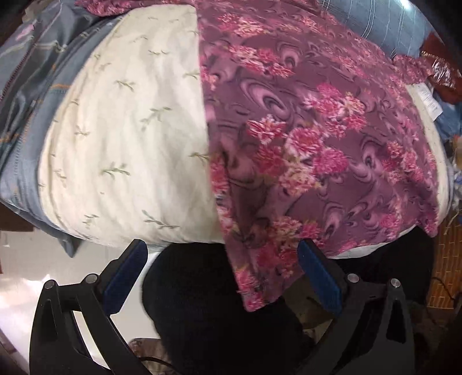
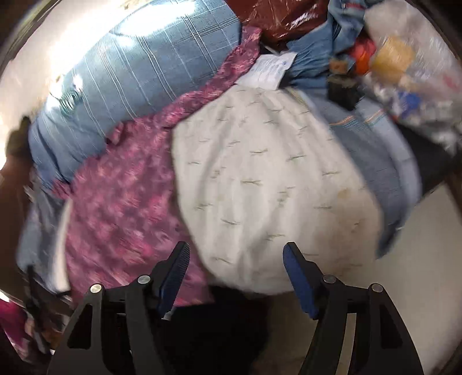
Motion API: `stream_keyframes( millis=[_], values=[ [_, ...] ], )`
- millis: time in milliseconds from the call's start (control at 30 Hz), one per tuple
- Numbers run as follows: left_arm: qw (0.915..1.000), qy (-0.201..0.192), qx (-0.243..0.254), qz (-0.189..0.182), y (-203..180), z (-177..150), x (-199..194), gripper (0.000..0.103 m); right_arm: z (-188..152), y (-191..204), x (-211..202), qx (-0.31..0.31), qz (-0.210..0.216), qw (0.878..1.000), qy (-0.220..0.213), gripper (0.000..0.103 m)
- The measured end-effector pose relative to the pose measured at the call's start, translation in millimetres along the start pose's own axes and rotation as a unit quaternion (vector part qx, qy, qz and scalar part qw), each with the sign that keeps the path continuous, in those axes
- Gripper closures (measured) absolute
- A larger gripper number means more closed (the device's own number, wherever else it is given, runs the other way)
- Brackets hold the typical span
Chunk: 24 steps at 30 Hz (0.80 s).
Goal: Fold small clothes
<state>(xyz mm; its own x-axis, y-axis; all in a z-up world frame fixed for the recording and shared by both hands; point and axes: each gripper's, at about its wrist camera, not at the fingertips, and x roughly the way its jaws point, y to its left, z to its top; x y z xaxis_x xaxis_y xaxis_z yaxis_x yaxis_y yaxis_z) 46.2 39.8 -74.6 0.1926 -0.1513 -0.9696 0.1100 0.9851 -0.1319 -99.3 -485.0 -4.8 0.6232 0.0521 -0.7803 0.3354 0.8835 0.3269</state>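
A purple garment with pink flowers [image 1: 317,138] lies spread over a cream quilt [image 1: 124,138] on a bed; its near corner hangs over the bed's front edge between my left gripper's fingers. My left gripper [image 1: 222,253] is open at that front edge, holding nothing. In the right wrist view the same purple garment [image 2: 121,207] lies left of the cream quilt [image 2: 274,187]. My right gripper [image 2: 235,259] is open and empty above the quilt's near edge. That view is blurred by motion.
A blue checked pillow [image 2: 130,72] lies at the far side. A grey-blue bedspread [image 1: 31,95] lies under the quilt. A dark red plastic bag [image 2: 277,17], blue clothes [image 2: 317,49] and a clear bag of clutter [image 2: 413,72] crowd the far right. Pale floor [image 2: 418,259] lies beside the bed.
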Motion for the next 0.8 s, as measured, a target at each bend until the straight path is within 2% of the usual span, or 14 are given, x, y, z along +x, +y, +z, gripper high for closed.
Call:
stream_keyframes(
  millis=[100, 167, 200, 233, 267, 300, 333, 400, 433, 500, 600, 667, 733, 800],
  values=[
    [0.9992, -0.007, -0.003, -0.04, -3, -4, 1, 0.0, 1, 20, 35, -0.009, 0.03, 0.999, 0.029, 0.033],
    [0.9974, -0.013, -0.005, -0.071, -6, -6, 0, 0.011, -1, 36, 59, -0.021, 0.037, 0.998, 0.051, 0.033],
    [0.9962, -0.014, -0.006, -0.086, -7, -8, 0, 0.023, -4, 42, 70, -0.024, 0.043, 0.997, 0.061, 0.036],
    [0.9955, -0.015, -0.01, -0.094, -9, -8, 1, 0.047, -7, 46, 80, -0.028, 0.051, 0.996, 0.073, 0.04],
    [0.995, -0.014, -0.011, -0.098, -7, -11, 2, 0.065, -9, 50, 90, -0.031, 0.054, 0.994, 0.084, 0.046],
    [0.9956, -0.009, -0.011, -0.093, -8, -12, 5, 0.093, -12, 54, 97, -0.034, 0.053, 0.993, 0.096, 0.069],
    [0.9964, -0.007, -0.013, -0.084, -5, -9, 4, 0.098, -15, 59, 104, -0.048, 0.051, 0.992, 0.106, 0.088],
    [0.9948, -0.007, -0.034, -0.096, 0, -10, -2, 0.1, -17, 65, 106, -0.071, 0.048, 0.991, 0.099, 0.095],
    [0.9939, -0.012, -0.041, -0.102, 6, -12, -12, 0.1, -15, 67, 101, -0.067, 0.062, 0.991, 0.098, 0.096],
    [0.9905, -0.046, -0.047, -0.121, 11, -14, -42, 0.1, -9, 69, 74, -0.048, 0.119, 0.989, 0.074, 0.096],
    [0.9918, -0.084, -0.041, -0.087, 20, -15, -75, 0.099, -1, 67, 39, -0.047, 0.138, 0.989, 0.037, 0.096],
    [0.9946, -0.067, -0.044, -0.066, 27, -15, -68, 0.098, -3, 63, 40, -0.051, 0.115, 0.991, 0.04, 0.096],
    [0.9968, -0.028, -0.062, -0.043, 33, -18, -44, 0.098, -12, 52, 60, -0.041, 0.082, 0.993, 0.072, 0.097],
    [0.9956, -0.007, -0.083, -0.043, 42, -21, -30, 0.098, -20, 47, 78, -0.037, 0.038, 0.993, 0.106, 0.098]
  ],
)
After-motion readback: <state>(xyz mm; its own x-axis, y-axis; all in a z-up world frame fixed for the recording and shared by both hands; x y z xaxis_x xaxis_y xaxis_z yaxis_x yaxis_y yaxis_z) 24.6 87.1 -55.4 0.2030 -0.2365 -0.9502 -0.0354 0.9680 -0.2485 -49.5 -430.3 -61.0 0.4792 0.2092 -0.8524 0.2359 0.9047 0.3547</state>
